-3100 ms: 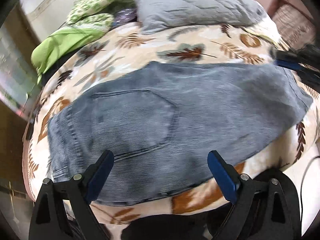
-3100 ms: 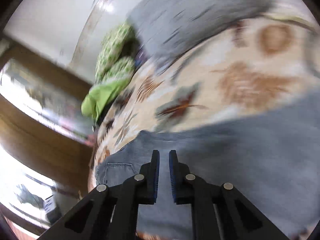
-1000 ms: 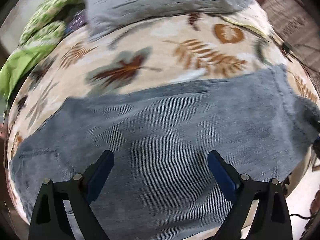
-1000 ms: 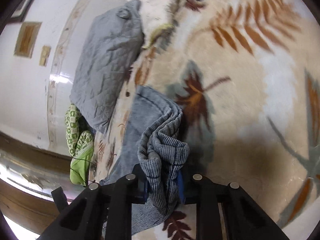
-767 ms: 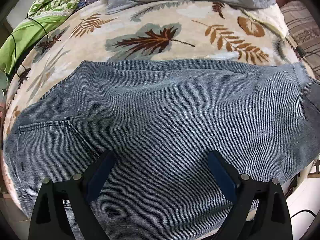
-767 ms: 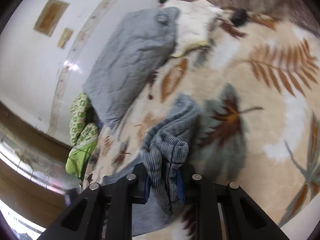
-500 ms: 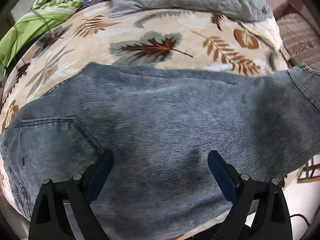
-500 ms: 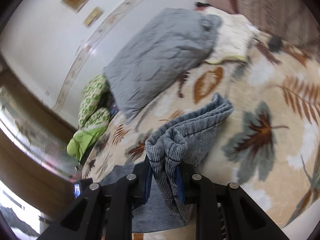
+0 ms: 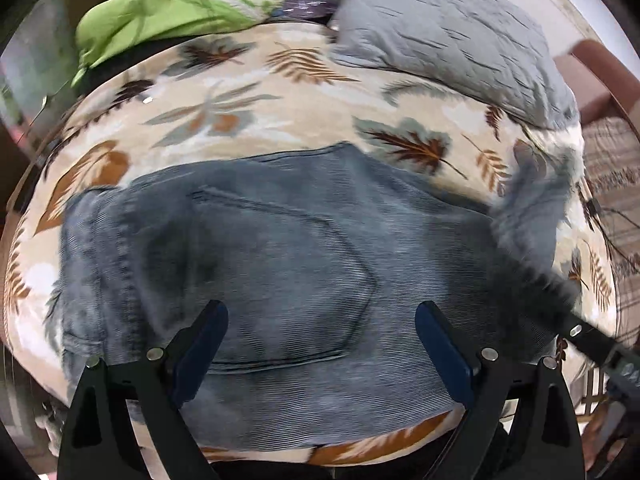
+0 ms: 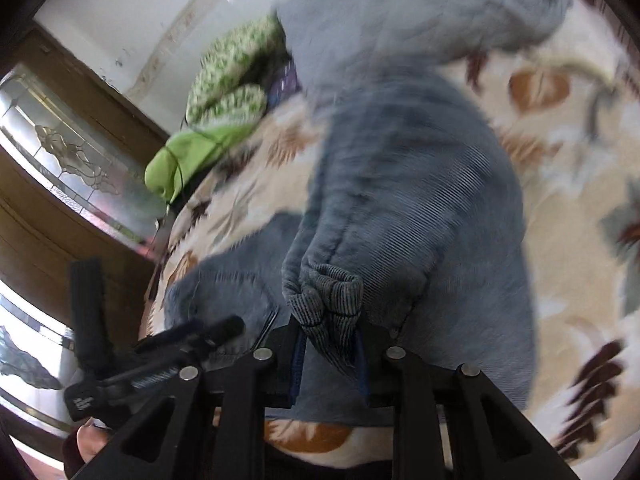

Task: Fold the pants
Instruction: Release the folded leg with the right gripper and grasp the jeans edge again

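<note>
While the pants [image 9: 280,248] lie spread across the leaf-print blanket [image 9: 224,112], the left gripper [image 9: 320,344] hovers over their seat with its two blue-padded fingers [image 9: 200,340] spread wide and holding nothing. From the left wrist view the denim fills the middle of the frame, waistband toward 9 o'clock and a back pocket [image 9: 288,276] outlined in stitching just ahead of the gap between the fingers. Toward 3 o'clock the leg end of the pants rises off the blanket in a blurred fold [image 9: 532,208], and a black arm of the right gripper [image 9: 592,340] reaches in from 4 o'clock beneath it.

Seen from the right wrist view, the right gripper [image 10: 328,344] is pinching a bunched hem [image 10: 324,292] of the pants [image 10: 420,208] between its fingers, and the cloth climbs from the pinch toward 12 o'clock as a lifted, doubled layer. Part of the left gripper [image 10: 160,356] shows at 8 o'clock, blurred. A grey quilted pillow [image 9: 444,32] sits on the blanket at 1 o'clock in the left view, with green bedding [image 9: 168,8] piled at 11 o'clock. In the right view the same green bedding [image 10: 200,148] lies at 10 o'clock beside a wooden door with patterned glass [image 10: 60,160].
</note>
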`<state>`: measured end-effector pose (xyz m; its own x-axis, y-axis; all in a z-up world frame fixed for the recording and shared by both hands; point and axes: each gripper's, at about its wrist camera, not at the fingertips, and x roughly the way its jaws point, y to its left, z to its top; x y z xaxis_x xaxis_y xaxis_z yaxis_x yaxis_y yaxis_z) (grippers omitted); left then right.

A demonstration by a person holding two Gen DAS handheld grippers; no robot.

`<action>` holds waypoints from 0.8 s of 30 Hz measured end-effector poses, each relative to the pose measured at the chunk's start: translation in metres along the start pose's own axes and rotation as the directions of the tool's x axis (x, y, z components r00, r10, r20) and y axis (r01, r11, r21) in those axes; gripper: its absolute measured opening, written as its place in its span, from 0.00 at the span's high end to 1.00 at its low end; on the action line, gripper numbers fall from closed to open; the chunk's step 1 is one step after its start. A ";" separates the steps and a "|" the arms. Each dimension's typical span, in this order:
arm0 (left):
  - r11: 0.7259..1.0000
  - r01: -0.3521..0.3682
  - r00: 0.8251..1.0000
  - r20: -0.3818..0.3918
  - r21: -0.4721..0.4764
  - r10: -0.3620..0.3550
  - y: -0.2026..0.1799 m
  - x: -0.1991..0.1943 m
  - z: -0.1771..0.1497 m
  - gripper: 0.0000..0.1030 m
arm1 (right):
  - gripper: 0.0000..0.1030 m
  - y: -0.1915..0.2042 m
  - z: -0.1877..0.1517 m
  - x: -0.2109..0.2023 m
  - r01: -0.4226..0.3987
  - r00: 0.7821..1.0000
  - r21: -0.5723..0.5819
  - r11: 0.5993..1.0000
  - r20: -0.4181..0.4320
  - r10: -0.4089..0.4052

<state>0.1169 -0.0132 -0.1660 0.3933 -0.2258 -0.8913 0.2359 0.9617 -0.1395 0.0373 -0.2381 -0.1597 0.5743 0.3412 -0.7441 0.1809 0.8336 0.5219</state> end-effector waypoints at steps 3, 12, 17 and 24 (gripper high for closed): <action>1.000 -0.006 1.000 -0.011 -0.009 0.006 0.006 0.004 -0.002 0.07 | 0.68 -0.003 -0.008 0.018 -0.022 0.995 0.013 1.000 -0.099 0.023; 0.998 0.001 1.000 -0.005 0.055 0.000 -0.021 0.005 -0.005 0.07 | 0.32 -0.029 -0.010 -0.020 -0.276 0.960 0.068 0.959 -0.032 0.279; 0.993 -0.015 1.000 0.004 0.120 0.014 -0.045 0.007 -0.009 0.07 | 0.32 -0.058 -0.002 -0.038 -0.146 0.989 0.109 0.983 0.054 0.141; 0.928 -0.163 0.984 -0.013 0.336 0.178 -0.090 0.048 -0.035 0.07 | 0.57 -0.107 -0.025 -0.009 -0.068 0.996 0.234 0.970 -0.036 0.079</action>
<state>0.0832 -0.1053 -0.2113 0.4175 -0.0493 -0.9073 0.4531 0.8768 0.1609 -0.0077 -0.3197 -0.2191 0.5573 0.4215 -0.7153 0.3230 0.6836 0.6545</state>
